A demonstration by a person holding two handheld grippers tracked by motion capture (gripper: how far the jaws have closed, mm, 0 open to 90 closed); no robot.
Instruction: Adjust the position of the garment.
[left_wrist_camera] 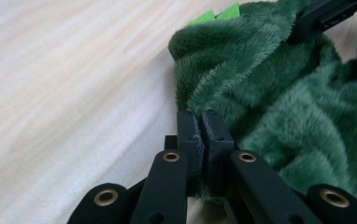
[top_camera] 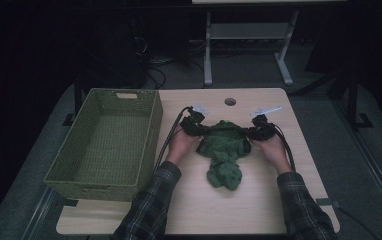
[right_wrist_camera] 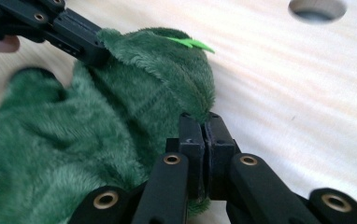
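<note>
A person sits at a wooden table [top_camera: 259, 210] with a two-jaw gripper in each hand. A green fleece cloth [top_camera: 225, 150] lies crumpled on the table between the hands, right of a basket [top_camera: 151, 135] and just short of a round hole [top_camera: 230, 101] near the table's far edge. The left gripper [top_camera: 202, 130] has its jaws clamped together on the cloth's left far edge; in the left gripper view the pads pinch a fold of fleece [left_wrist_camera: 260, 102] right at the hem. The right gripper [top_camera: 249, 133] is likewise closed tight on the right far edge, and in the right gripper view a thin bit of fleece [right_wrist_camera: 134, 107] sits squeezed between its pads, with a bright green tag [right_wrist_camera: 190, 43] showing near the top hem. The step in hand looks like the two-corner grasp, now made. The next move probably calls for lifting both hands together and drawing them apart, so the cloth hangs or spreads flat without slipping from either pinch, whether to fold it or carry it leftward. The woven green basket stands on the table's left side, well apart from the cloth, and nothing lies in it.
</note>
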